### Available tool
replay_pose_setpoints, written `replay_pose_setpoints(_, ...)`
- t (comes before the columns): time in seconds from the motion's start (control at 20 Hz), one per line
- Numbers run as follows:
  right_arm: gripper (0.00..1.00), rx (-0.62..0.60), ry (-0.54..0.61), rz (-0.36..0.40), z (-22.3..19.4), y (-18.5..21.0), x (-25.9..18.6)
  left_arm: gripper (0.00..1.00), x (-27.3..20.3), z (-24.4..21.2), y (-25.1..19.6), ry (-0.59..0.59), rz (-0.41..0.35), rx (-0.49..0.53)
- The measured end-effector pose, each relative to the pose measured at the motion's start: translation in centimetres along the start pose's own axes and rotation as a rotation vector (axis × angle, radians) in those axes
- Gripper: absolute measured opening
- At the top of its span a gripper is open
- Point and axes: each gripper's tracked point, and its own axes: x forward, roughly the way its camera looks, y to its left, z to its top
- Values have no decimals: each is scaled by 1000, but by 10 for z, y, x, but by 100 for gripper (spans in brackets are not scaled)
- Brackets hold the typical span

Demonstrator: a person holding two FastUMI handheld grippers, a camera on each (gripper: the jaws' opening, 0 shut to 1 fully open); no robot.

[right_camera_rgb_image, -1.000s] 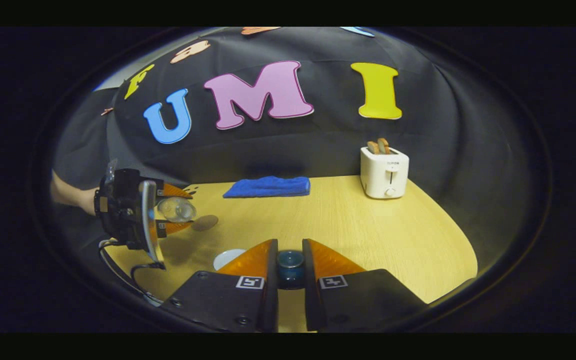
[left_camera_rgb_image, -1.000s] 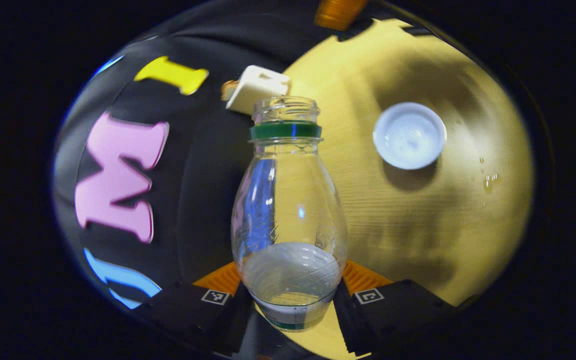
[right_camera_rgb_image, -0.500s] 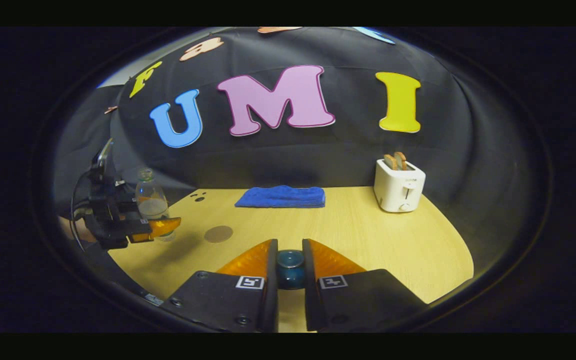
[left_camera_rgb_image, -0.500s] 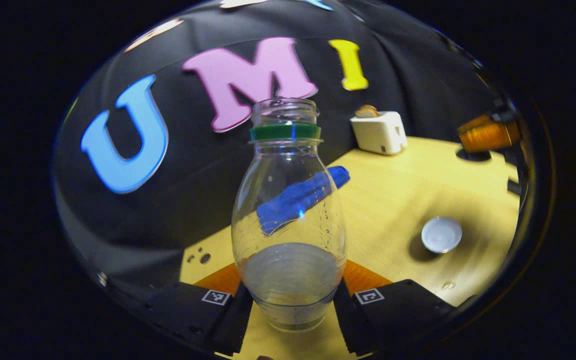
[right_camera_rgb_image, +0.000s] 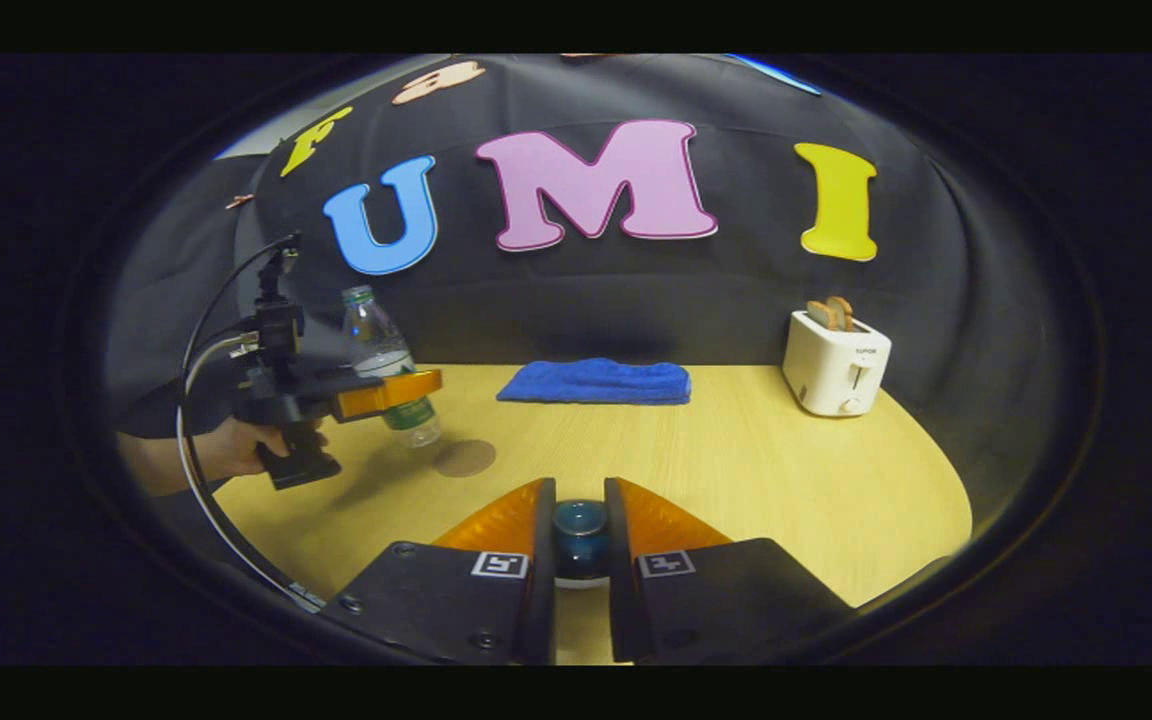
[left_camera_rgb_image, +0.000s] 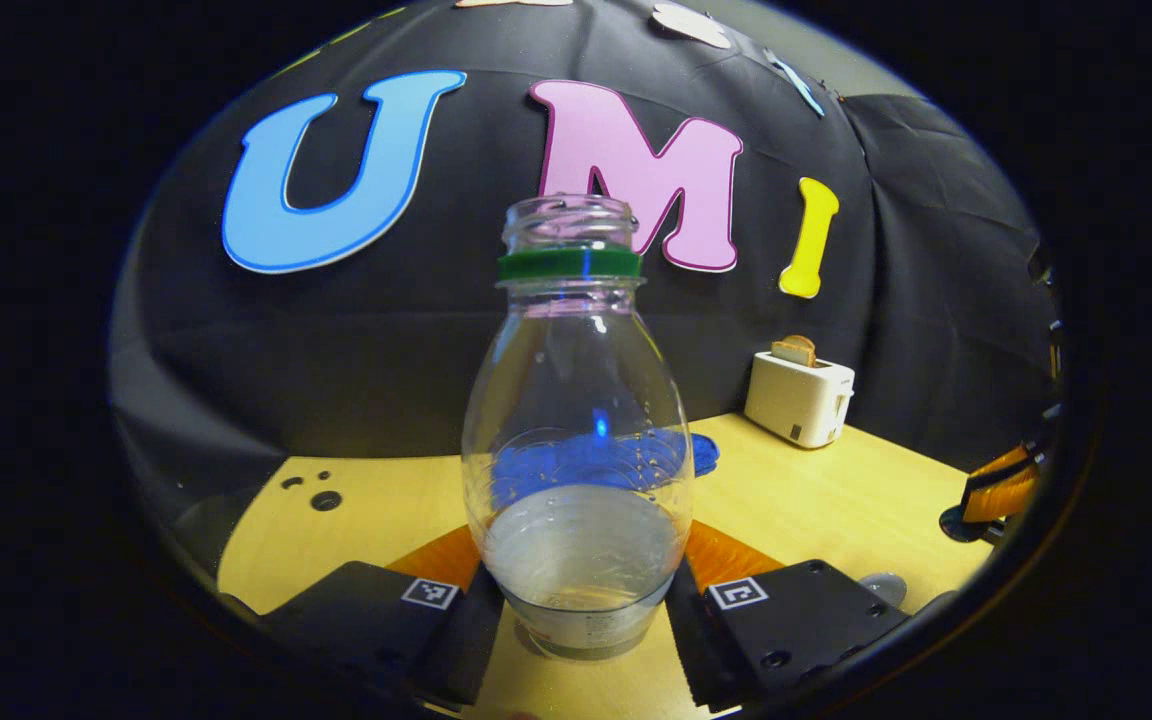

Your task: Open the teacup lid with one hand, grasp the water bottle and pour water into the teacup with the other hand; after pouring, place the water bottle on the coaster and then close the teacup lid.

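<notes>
Two grippers are loaded: my left gripper clamps the uncapped water bottle, upright, held just left of the coaster; my right gripper pinches the teacup lid knob. Setting down off-centre could tip the bottle and spill.

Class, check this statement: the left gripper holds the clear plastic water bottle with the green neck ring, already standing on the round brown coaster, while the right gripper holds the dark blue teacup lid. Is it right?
Not quite. The clear plastic water bottle with the green neck ring is not yet on the round brown coaster; the right gripper view shows it held tilted beside it by the left gripper. The right gripper does hold the dark blue teacup lid.
</notes>
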Motion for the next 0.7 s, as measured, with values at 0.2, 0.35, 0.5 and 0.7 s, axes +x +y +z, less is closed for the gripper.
replay_pose_setpoints(0.2, 30, 2, 12, 20, -21, 13, 17, 76, 49, -28, 10, -39, -21, -36)
replay_pose_setpoints(0.35, 25, -6, 6, 24, -26, 17, 24, 76, 60, -50, 9, -6, -24, -8)
replay_pose_setpoints(0.5, 25, 7, -1, 21, -24, 17, 27, 78, 66, -64, 8, 31, -16, 49)
replay_pose_setpoints(0.7, 20, 10, -6, 16, -23, 14, 29, 81, 68, -82, 10, 80, 0, 83)
